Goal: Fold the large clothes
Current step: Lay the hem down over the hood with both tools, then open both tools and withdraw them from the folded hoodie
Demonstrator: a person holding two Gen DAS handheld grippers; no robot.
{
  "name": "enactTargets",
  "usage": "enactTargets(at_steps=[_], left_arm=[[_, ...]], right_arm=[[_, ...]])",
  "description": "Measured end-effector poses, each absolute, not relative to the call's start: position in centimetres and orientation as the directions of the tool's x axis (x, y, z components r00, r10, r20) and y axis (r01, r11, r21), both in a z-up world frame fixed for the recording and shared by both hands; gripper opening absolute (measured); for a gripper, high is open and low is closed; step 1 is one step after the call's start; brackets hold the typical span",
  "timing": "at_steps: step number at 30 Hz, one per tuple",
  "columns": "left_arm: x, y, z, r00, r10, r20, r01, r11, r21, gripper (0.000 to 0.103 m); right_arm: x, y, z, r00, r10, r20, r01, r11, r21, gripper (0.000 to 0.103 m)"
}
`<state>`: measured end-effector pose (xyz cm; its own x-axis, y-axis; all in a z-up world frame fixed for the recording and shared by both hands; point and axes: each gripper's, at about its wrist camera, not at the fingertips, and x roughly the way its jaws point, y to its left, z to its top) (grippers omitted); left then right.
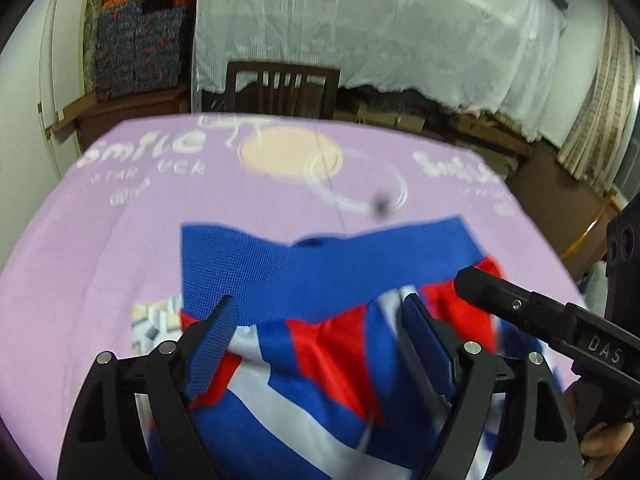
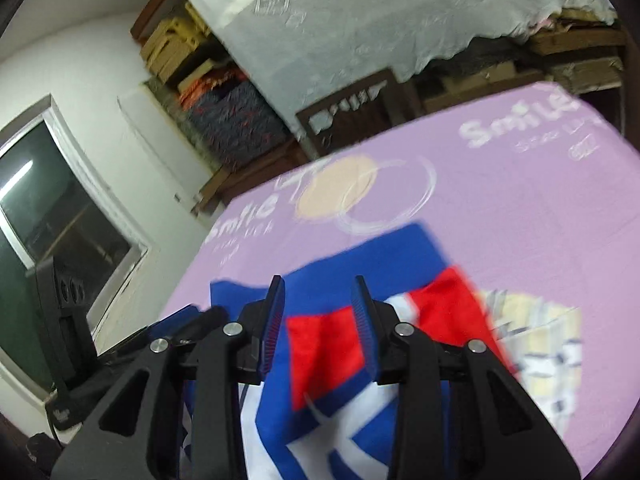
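Presently the red, white and blue garment [image 1: 320, 344] lies on the purple cloth [image 1: 100, 240]. Left gripper [image 1: 320, 320] and right gripper [image 2: 320, 308] gape, holding nothing. Likely soft and light; grasp the blue ribbed band [image 1: 320, 276].

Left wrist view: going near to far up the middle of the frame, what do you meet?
Left gripper with its jaws apart → red, white and blue garment → its blue ribbed band → purple printed cloth → dark wooden chair → white lace sheet.
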<state>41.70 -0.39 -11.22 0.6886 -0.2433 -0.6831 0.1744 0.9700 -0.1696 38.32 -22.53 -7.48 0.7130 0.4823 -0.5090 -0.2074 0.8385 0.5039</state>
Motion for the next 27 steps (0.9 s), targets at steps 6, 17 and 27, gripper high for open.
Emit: enactTargets(at_steps=[6,17,27], left_arm=[[43.4,0.6,-14.1,0.629,-0.269,-0.729,0.163,0.963,-0.215,0.097],[43.1,0.8,-14.1,0.624,-0.264,-0.736,0.161,0.964,-0.21,0.097],[38.5,1.8,-11.6,0.673,-0.165,-0.721,0.1,0.986,-0.132,0.097]], right_arm=[[40.0,-21.5,-11.5,0.617,0.519,-0.592,-0.173,0.823,0.54,0.03],[41.0,-24.4,-14.0,0.556,0.579,-0.597,-0.119,0.766,0.632,0.0],[37.6,-26.4,-11.7,0.602,0.475,-0.642,-0.053,0.825,0.562,0.029]])
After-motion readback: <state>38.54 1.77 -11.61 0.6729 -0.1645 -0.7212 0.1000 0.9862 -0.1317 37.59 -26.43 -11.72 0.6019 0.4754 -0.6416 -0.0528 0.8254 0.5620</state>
